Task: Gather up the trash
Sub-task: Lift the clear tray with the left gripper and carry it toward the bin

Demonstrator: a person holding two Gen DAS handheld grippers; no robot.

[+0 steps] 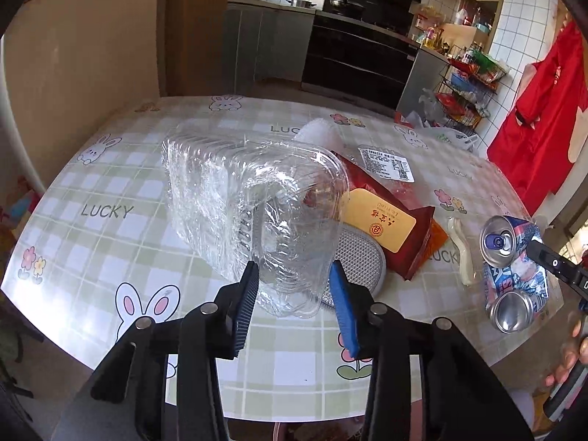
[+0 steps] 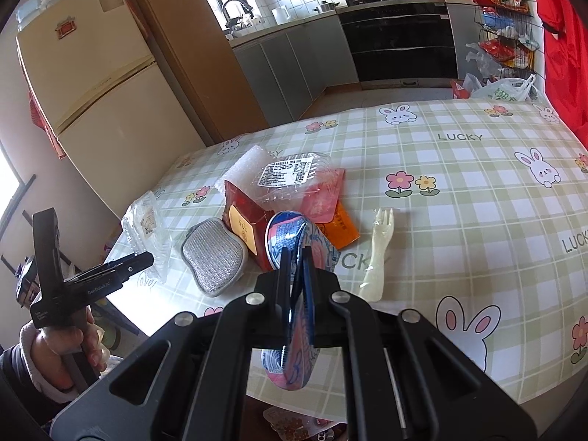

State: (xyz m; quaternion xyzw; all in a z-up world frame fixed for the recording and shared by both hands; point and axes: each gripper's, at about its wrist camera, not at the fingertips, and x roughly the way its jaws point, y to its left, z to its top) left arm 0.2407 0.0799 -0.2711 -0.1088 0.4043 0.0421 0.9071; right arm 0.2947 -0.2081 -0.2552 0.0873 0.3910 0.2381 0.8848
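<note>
Crushed flat, blue-white-pink drink can [image 2: 294,294] clamped edge-on in the clenched right gripper [image 2: 296,275], hanging over the near edge of the checked bunny tablecloth [image 2: 477,191]. Clear ribbed plastic clamshell box [image 1: 264,213], crinkled and glossy, sitting between the left gripper [image 1: 294,286] pads; cannot tell whether squeezed. Beyond, red wrappers [image 1: 382,198], grey scouring pad [image 2: 215,257], pale plastic fork [image 2: 378,253].

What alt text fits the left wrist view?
The left gripper has a clear plastic clamshell container between its pads above a checked tablecloth. Right of it lie a red packet, a plastic fork and a crushed can.
</note>
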